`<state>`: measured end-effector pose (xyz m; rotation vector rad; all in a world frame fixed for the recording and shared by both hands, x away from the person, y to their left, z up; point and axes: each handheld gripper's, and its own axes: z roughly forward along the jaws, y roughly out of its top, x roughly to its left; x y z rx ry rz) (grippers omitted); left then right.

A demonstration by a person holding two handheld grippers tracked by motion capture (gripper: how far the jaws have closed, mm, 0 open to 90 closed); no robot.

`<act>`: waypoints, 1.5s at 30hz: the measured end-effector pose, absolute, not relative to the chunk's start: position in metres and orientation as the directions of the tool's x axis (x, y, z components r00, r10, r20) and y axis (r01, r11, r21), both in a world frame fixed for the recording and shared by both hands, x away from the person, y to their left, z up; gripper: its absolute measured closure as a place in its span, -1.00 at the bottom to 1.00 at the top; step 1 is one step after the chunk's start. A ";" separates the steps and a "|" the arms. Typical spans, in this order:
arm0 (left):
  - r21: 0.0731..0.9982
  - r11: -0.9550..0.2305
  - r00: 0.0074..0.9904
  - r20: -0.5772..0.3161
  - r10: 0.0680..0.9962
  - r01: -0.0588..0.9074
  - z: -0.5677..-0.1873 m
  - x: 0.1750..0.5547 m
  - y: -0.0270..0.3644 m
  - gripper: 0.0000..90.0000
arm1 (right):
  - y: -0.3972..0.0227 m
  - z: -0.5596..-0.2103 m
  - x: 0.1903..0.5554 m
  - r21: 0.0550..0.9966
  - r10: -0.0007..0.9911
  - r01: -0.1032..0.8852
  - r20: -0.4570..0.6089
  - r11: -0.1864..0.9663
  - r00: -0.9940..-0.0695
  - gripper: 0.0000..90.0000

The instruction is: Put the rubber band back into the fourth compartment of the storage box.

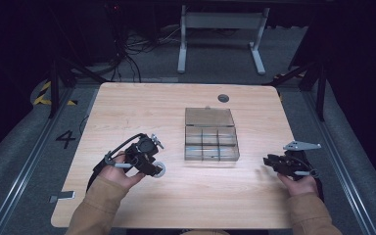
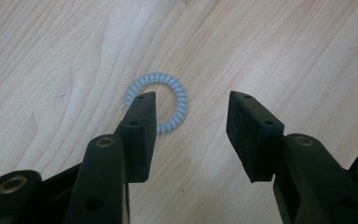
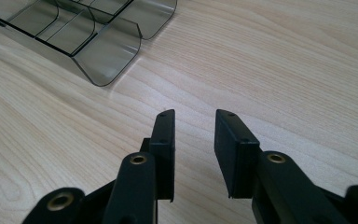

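Hair tie (image 2: 157, 103) lies flat under open left claw (image 2: 191, 105), w/ one jaw overlapping it.

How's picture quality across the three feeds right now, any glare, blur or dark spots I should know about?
High view: the table is evenly lit, the surroundings are nearly black, and the picture is soft, so the clear box shows little detail. Left gripper view: sharp wood grain, the pale coil ring is crisp, and the view has no glare. Right gripper view: a bright sheen washes the wood on the left, and the clear box's edges catch light.
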<state>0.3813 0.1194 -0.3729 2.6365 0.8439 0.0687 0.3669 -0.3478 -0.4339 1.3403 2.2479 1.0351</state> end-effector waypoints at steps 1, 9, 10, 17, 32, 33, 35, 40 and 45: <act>0.355 -0.756 0.822 -0.070 0.565 0.550 -0.376 0.382 0.117 0.19 | -0.348 -0.434 0.367 0.727 0.859 0.622 0.086 0.292 -0.504 0.54; 0.310 -0.785 0.836 -0.069 0.544 0.536 -0.390 0.386 0.107 0.25 | -0.347 -0.435 0.368 0.725 0.858 0.624 0.091 0.292 -0.506 0.53; 0.302 -0.789 0.838 -0.072 0.541 0.536 -0.392 0.387 0.106 0.25 | -0.347 -0.435 0.368 0.725 0.858 0.624 0.091 0.292 -0.506 0.53; 0.259 -0.793 0.832 -0.098 0.546 0.551 -0.409 0.392 0.102 0.31 | -0.347 -0.435 0.368 0.724 0.859 0.626 0.092 0.289 -0.503 0.52; 0.220 -0.809 0.833 -0.036 0.552 0.545 -0.423 0.394 0.096 0.42 | -0.347 -0.436 0.369 0.721 0.857 0.627 0.092 0.294 -0.508 0.51; 0.218 -0.809 0.833 -0.033 0.553 0.546 -0.423 0.394 0.095 0.42 | -0.347 -0.436 0.369 0.721 0.856 0.628 0.093 0.294 -0.508 0.51; 0.215 -0.808 0.831 -0.034 0.556 0.549 -0.424 0.394 0.095 0.43 | -0.347 -0.436 0.369 0.720 0.856 0.628 0.093 0.294 -0.508 0.51; 0.207 -0.806 0.827 -0.031 0.561 0.555 -0.427 0.394 0.095 0.46 | -0.347 -0.436 0.368 0.719 0.858 0.630 0.093 0.294 -0.505 0.51; 0.190 -0.816 0.833 -0.014 0.553 0.545 -0.430 0.395 0.093 0.57 | -0.347 -0.436 0.368 0.718 0.858 0.631 0.093 0.294 -0.506 0.51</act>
